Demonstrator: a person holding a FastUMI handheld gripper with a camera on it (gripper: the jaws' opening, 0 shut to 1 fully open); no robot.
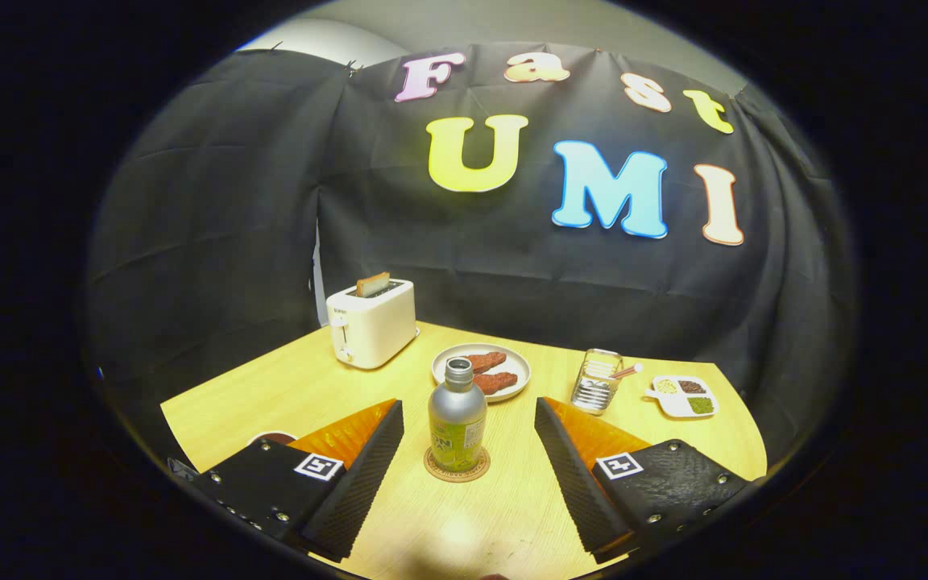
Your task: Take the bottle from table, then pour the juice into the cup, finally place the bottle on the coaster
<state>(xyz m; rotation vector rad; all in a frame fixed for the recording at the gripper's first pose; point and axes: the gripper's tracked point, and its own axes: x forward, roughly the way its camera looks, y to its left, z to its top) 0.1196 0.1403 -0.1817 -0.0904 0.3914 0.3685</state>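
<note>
The bottle [457,423] stands upright on the coaster [457,466], centred in the gap between the two fingers of the tool [469,423] and touching neither; the tool is spread wide, with bare counter showing on each side of the bottle. The fingers reach about level with the bottle's body, their ribbed inner faces turned toward it.

The bottle is a short, rounded metal one with a dull silver shoulder, a narrow threaded neck with no cap on it, and a yellow-green label wrapped round its lower half. The coaster under it is a thin round disc, brownish, its rim showing all round the bottle's base.

Just behind the left finger a dark round rim peeks out, possibly the cup [271,437], too hidden to be sure.

The counter [464,524] is pale wood-grain laminate with a curved far edge. Beyond the bottle sits a round white plate [444,361] carrying two reddish-brown pieces of food. To its left is a boxy white toaster [371,322] with a slice of toast [373,283] sticking up from the slot. To the right of the plate stands a shiny ribbed metal holder [596,381] with sticks in it, and further right a small white divided dish [682,395] holding brown, yellow and green contents
</note>
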